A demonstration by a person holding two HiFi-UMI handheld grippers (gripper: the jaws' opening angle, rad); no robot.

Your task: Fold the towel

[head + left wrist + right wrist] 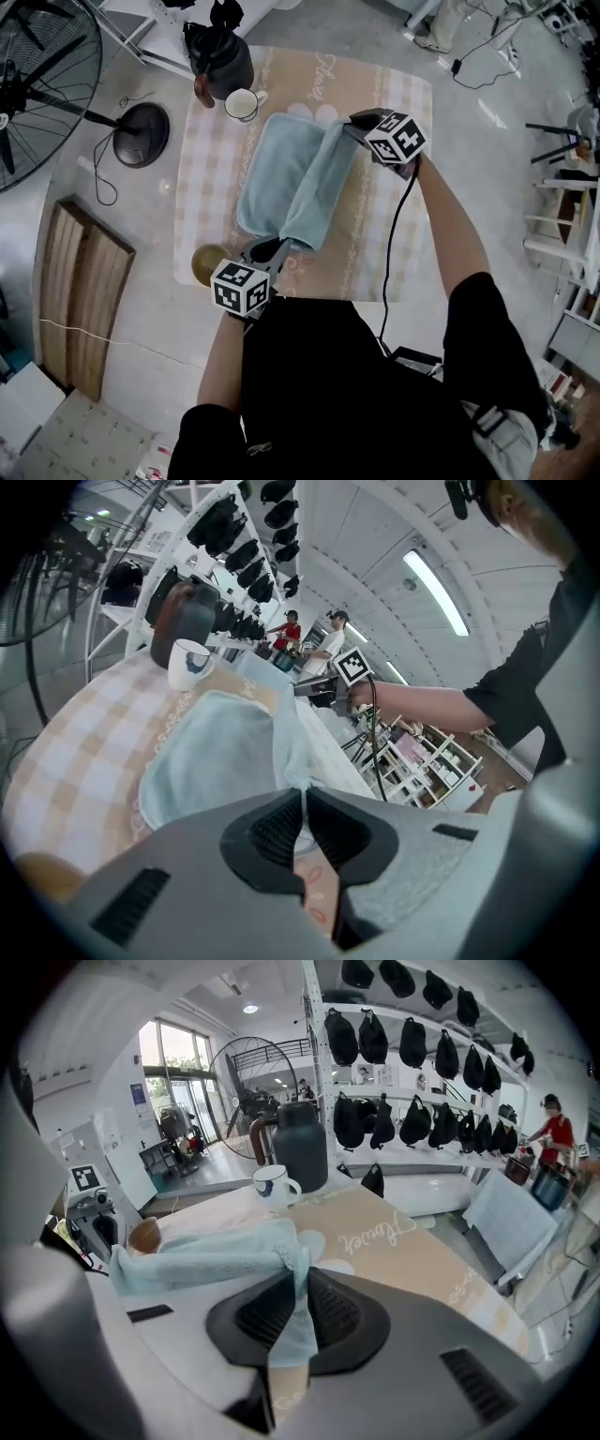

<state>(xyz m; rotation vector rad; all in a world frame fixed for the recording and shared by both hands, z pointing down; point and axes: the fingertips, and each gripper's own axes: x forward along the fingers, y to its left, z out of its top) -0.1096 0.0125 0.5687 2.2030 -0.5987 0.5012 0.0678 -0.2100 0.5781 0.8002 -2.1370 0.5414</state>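
A light blue towel [286, 173] lies on the checked tablecloth [375, 234], its right side lifted and carried over toward the left. My left gripper [269, 251] is shut on the towel's near corner [298, 785]. At the far end, my right gripper [361, 125] is shut on the other lifted corner [298, 1274]. The raised edge stretches between the two grippers, above the part of the towel [220, 752] still flat on the table. In the right gripper view the towel [202, 1255] runs from the jaws toward the left gripper [89, 1208].
A white mug [243, 104] and a dark kettle [219, 58] stand just beyond the towel. A brown round object [208, 263] sits at the table's near left corner. A floor fan [47, 84] stands to the left, wooden boards [80, 291] lie on the floor.
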